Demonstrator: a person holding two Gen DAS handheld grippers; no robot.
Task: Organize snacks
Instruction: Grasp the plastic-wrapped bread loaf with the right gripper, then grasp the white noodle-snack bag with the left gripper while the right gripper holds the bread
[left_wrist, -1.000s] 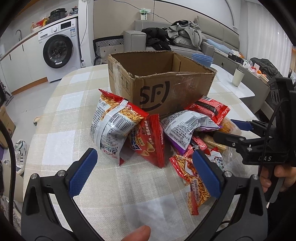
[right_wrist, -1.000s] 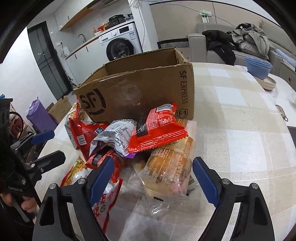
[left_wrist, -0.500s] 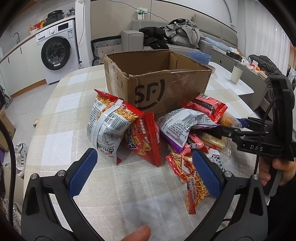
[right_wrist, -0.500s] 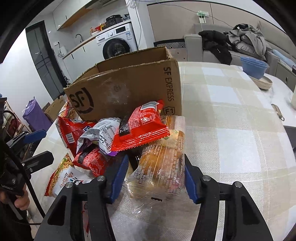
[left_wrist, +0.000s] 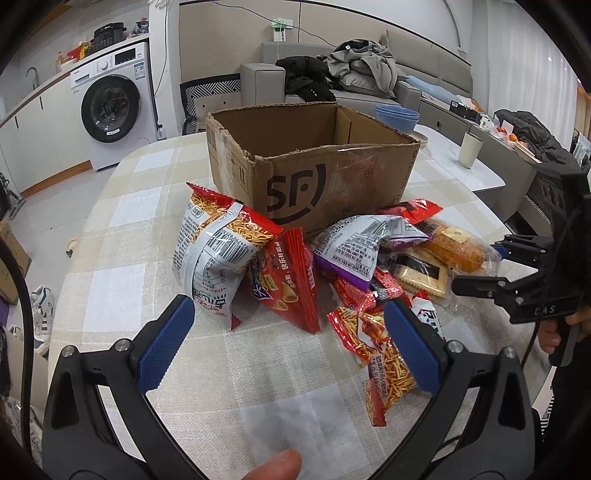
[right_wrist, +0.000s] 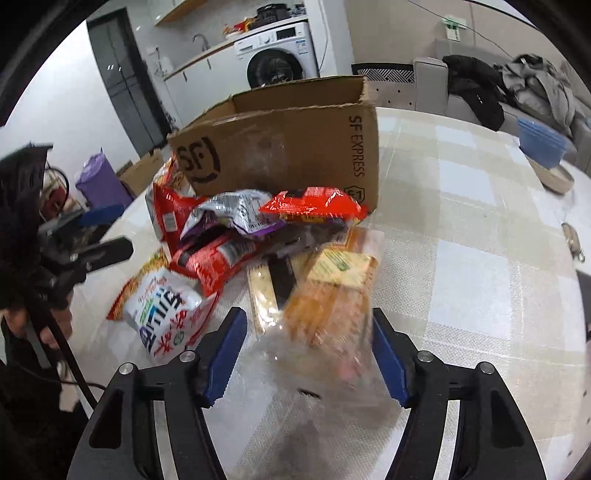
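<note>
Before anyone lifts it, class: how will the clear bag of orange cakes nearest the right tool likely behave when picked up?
The clear bag of orange cakes looks thin and crinkly, so probably floppy and a bit slippery. It appears puffy and likely light. The cakes inside seem soft, so a hard squeeze from the right tool might crush them.

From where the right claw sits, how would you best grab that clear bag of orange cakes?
Probably across the clear bag at its near, crinkled end, coming in from the table edge. That end lies free between the right claw pads, while its far end is tucked under the red packet.
</note>
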